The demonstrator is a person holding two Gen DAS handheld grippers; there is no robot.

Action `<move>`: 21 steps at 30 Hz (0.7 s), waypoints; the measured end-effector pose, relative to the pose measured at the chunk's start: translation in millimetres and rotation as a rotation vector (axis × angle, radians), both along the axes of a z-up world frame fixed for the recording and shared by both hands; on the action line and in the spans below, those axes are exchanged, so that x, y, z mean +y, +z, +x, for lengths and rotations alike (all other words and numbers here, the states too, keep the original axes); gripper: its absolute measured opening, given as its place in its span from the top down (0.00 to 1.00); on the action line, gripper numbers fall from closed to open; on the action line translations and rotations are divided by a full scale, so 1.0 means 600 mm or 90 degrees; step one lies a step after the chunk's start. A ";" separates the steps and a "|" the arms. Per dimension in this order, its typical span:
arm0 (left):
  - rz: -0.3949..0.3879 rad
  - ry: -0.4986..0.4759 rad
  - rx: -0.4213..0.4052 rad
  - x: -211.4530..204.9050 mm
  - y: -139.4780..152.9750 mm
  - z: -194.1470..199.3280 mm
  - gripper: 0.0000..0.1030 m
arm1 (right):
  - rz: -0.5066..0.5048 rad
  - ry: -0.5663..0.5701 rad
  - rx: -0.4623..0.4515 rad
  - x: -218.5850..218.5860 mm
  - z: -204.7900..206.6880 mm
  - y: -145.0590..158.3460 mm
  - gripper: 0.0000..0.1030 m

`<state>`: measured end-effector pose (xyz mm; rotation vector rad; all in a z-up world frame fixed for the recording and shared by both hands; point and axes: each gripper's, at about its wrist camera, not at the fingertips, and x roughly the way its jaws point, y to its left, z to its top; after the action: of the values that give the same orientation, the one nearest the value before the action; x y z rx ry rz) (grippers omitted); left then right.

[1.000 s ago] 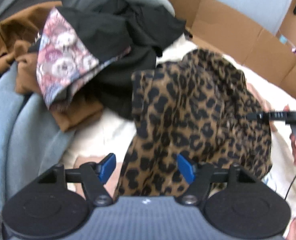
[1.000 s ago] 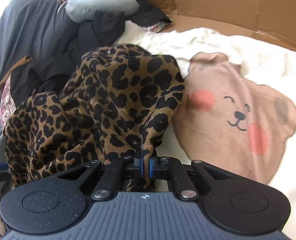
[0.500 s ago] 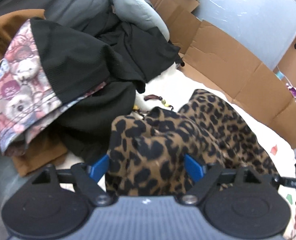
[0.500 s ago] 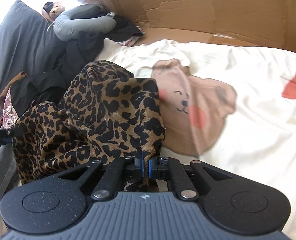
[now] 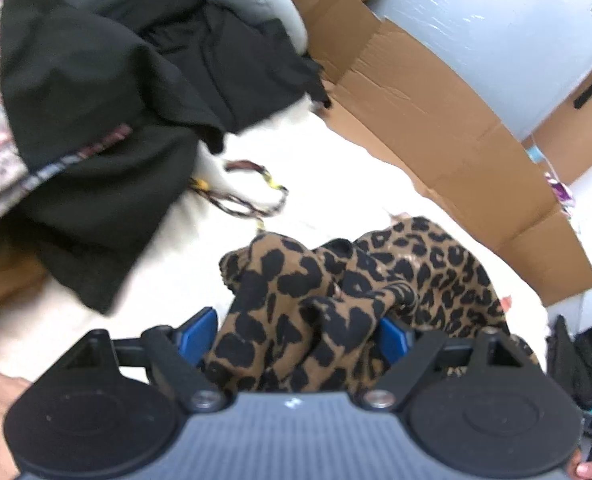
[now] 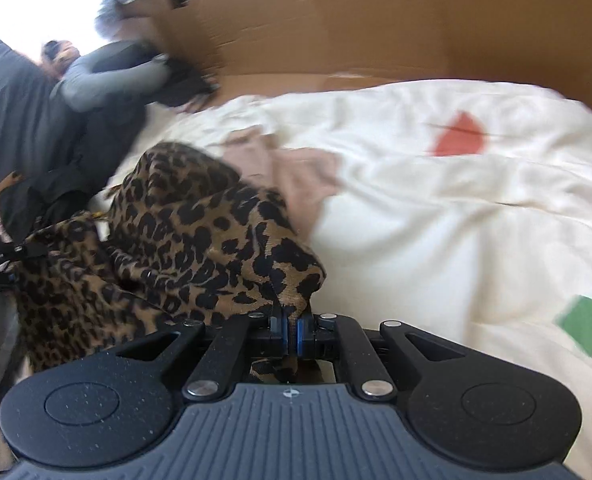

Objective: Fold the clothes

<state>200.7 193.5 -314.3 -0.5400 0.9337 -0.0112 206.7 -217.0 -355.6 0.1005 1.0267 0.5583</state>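
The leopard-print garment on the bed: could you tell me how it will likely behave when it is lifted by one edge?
The leopard-print garment is probably floppy: it bunches in soft folds and sags away from the right claw, which pinches only a thin edge. It looks light, since that small pinch carries it. Loose fabric also slumps between the left claw's open pads, so it may trail and drag.

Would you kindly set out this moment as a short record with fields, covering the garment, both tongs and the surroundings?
garment: leopard-print cloth, bunched on the cream bedsheet
right tongs: shut on an edge of the cloth
left tongs: open, cloth heaped between the blue pads, not pinched; jaws have just been opening
nearby: black clothes in a pile, beaded necklace on the sheet
backdrop: cardboard along the bed
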 end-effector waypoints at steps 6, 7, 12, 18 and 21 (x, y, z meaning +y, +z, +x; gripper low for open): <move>-0.029 -0.051 0.000 -0.036 0.003 -0.004 0.18 | -0.030 -0.056 0.018 -0.069 -0.023 -0.001 0.98; -0.033 -0.054 -0.001 -0.038 0.006 -0.003 0.18 | -0.032 -0.061 0.024 -0.076 -0.028 -0.001 0.98; -0.049 -0.037 -0.019 -0.034 0.023 0.005 0.18 | -0.057 -0.058 0.045 -0.104 -0.062 -0.002 0.98; -0.052 -0.004 -0.018 -0.024 0.020 0.024 0.17 | -0.052 -0.066 0.109 -0.149 -0.096 -0.014 0.95; -0.061 -0.006 -0.023 -0.030 0.009 0.034 0.17 | -0.050 -0.090 0.111 -0.171 -0.101 -0.004 0.90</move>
<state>221.1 175.4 -308.9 -0.6216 0.9037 -0.0745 146.3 -319.8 -358.3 0.1536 1.1998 0.3846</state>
